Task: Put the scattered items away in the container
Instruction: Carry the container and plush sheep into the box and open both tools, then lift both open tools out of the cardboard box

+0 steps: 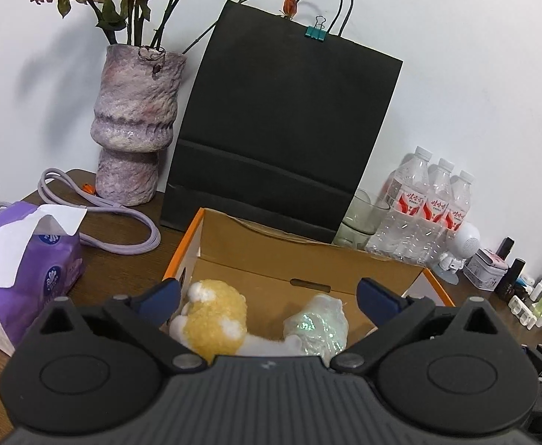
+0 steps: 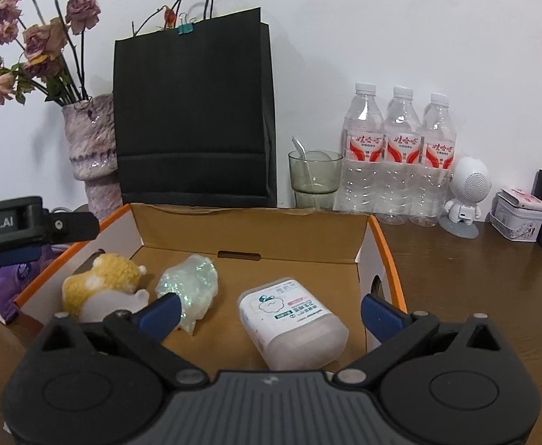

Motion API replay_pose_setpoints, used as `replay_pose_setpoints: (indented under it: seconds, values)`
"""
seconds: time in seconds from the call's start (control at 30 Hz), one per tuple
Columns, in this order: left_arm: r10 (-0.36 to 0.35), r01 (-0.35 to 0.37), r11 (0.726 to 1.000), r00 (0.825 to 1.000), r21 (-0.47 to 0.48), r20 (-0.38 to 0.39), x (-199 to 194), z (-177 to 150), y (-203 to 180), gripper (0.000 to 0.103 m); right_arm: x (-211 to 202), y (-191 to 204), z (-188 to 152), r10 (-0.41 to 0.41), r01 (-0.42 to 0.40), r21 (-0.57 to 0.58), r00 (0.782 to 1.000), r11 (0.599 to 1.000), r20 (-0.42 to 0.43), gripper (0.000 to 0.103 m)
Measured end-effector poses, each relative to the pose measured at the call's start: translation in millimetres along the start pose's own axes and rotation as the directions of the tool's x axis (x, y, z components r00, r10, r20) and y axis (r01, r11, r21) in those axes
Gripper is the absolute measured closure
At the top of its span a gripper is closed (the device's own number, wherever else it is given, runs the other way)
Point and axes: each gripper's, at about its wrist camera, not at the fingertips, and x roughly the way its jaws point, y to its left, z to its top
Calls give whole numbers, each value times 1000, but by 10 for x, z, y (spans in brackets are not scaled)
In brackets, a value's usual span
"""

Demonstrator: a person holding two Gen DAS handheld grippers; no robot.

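An open cardboard box with orange edges (image 2: 248, 230) stands on the brown table; it also shows in the left wrist view (image 1: 271, 259). Inside lie a yellow and white plush toy (image 2: 100, 282) (image 1: 211, 319), a shiny pale green crumpled bundle (image 2: 191, 282) (image 1: 317, 328) and a white plastic wipes case (image 2: 293, 319). My left gripper (image 1: 269, 296) is open and empty above the plush and the bundle. My right gripper (image 2: 271, 309) is open and empty above the wipes case. The left gripper's body (image 2: 30, 224) shows at the left of the right wrist view.
A black paper bag (image 2: 193, 118), a purple vase of dried roses (image 1: 134, 129), a glass cup (image 2: 313, 174) and three water bottles (image 2: 397, 155) stand behind the box. A purple tissue pack (image 1: 22, 259) and cable (image 1: 122, 215) lie left. A white speaker figure (image 2: 463, 193) and a tin (image 2: 517, 215) stand right.
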Motion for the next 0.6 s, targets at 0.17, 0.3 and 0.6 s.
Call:
replay_pose_setpoints:
  seconds: [0.17, 0.3, 0.6]
  values:
    - [9, -9, 1000, 1000, 5, -4, -9, -3, -14, 0, 2, 10, 7, 0, 0, -3, 1000, 1000, -3, 0]
    - [19, -19, 999, 1000, 32, 2, -57, -17, -46, 0, -14, -3, 7, 1, -1, 2, 1000, 1000, -3, 0]
    - [53, -52, 995, 999, 83, -7, -257, -56, -99, 0, -145, 1, 15, 9, -9, 8, 1000, 1000, -4, 0]
